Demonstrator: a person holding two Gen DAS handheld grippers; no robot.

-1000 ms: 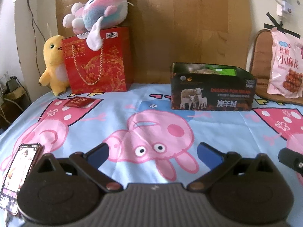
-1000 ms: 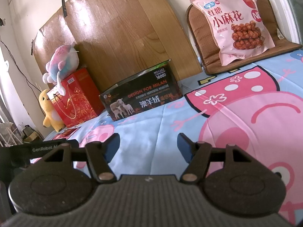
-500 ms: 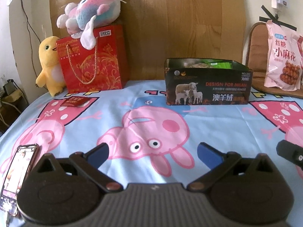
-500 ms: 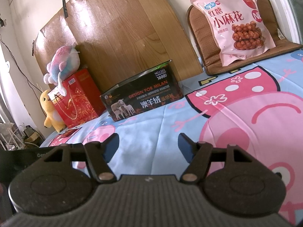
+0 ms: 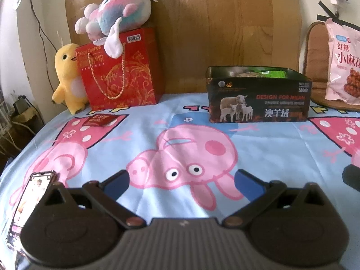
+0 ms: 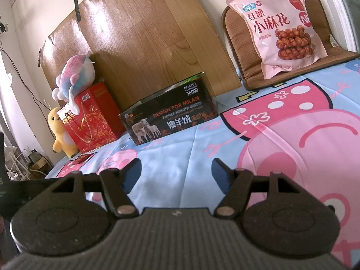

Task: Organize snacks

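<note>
A black open-top box printed with sheep stands at the back of the cartoon-pig bed sheet; green and tan snack packets show inside it. A big pink snack bag leans on a brown cushion at the right. A small red packet lies flat at the left. My left gripper is open and empty, low over the sheet, well short of the box. My right gripper is also open and empty, angled towards the box.
A red gift bag with a pastel plush toy on top stands at back left, next to a yellow plush duck. A phone lies by the left edge. Wooden panel behind. Brown cushion right.
The left view has shifted: box, gift bag and toys sit a little further left and lower in frame. The right gripper is almost still. Both stay open and empty.
</note>
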